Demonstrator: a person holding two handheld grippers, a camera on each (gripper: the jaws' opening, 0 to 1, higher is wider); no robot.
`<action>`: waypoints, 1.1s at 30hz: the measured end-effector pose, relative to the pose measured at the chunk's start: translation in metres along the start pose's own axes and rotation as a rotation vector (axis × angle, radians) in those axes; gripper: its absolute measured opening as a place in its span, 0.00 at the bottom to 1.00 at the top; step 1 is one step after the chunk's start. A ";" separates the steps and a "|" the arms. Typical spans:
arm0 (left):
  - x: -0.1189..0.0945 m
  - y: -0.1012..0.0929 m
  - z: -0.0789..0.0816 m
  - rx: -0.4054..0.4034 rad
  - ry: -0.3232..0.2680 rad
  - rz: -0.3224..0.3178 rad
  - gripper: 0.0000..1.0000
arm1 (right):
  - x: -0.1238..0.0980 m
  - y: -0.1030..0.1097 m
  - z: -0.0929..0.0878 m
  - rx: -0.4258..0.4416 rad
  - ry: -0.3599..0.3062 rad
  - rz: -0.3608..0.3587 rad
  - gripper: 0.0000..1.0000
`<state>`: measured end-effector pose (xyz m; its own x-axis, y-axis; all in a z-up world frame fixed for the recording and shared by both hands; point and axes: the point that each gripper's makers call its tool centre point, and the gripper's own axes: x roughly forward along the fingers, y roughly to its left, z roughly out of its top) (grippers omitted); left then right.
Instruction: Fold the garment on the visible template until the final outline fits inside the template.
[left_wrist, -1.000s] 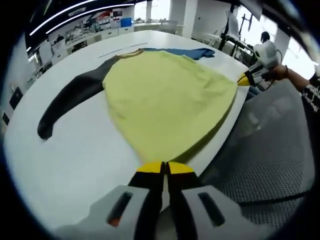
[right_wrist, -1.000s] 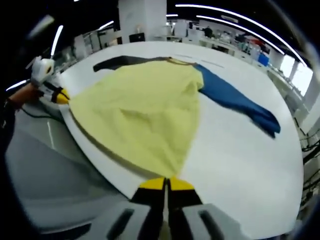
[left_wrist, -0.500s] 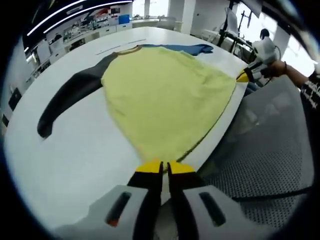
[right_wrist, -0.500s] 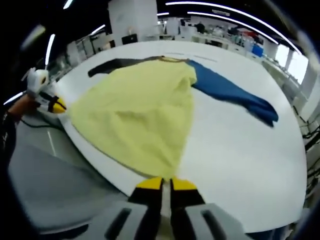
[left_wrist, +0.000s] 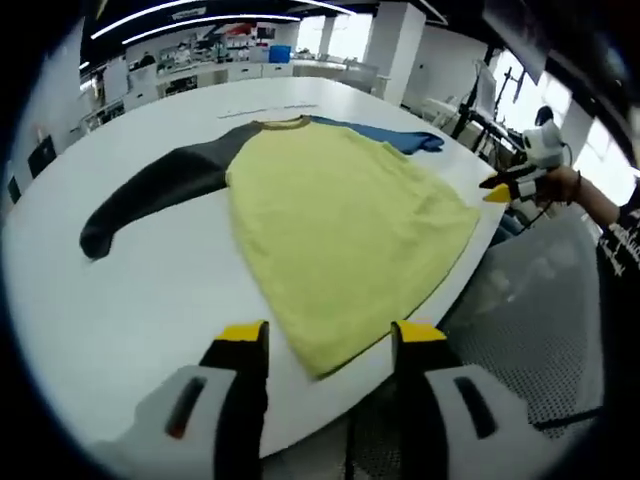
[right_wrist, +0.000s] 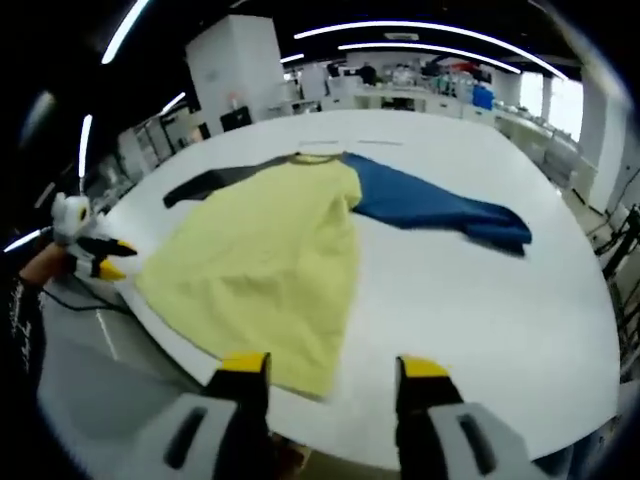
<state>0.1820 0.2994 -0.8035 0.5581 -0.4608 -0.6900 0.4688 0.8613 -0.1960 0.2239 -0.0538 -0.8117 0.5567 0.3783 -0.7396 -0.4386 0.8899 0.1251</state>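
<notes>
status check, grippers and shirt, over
Left gripper open, right gripper open, both clear of cloth. Yellow shirt lies flat on white table, hem at near edge, unfolded. Nothing in the way.

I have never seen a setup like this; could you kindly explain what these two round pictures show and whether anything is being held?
A person holds a two-jaw gripper in each hand, and a fisheye camera rides on each. The left gripper view looks along the left gripper; the right gripper view looks along the right gripper. On the white table lies a yellow shirt with one dark sleeve and one blue sleeve. Both grippers' jaws stand open at the shirt's hem, holding nothing. Each gripper also appears at the edge of the other's view.
</notes>
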 end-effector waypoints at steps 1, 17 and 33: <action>-0.001 -0.001 0.003 -0.007 -0.009 0.002 0.49 | 0.000 -0.001 0.001 -0.003 -0.003 -0.003 0.54; -0.001 0.004 0.017 -0.106 -0.121 -0.007 0.83 | 0.003 -0.052 0.044 0.175 -0.156 -0.066 0.62; -0.005 0.006 0.041 -0.087 -0.234 -0.016 0.98 | 0.018 -0.132 0.074 0.214 -0.214 -0.171 0.50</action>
<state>0.2102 0.2984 -0.7724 0.6995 -0.5026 -0.5080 0.4234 0.8642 -0.2719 0.3442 -0.1454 -0.7925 0.7546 0.2434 -0.6093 -0.1807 0.9698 0.1636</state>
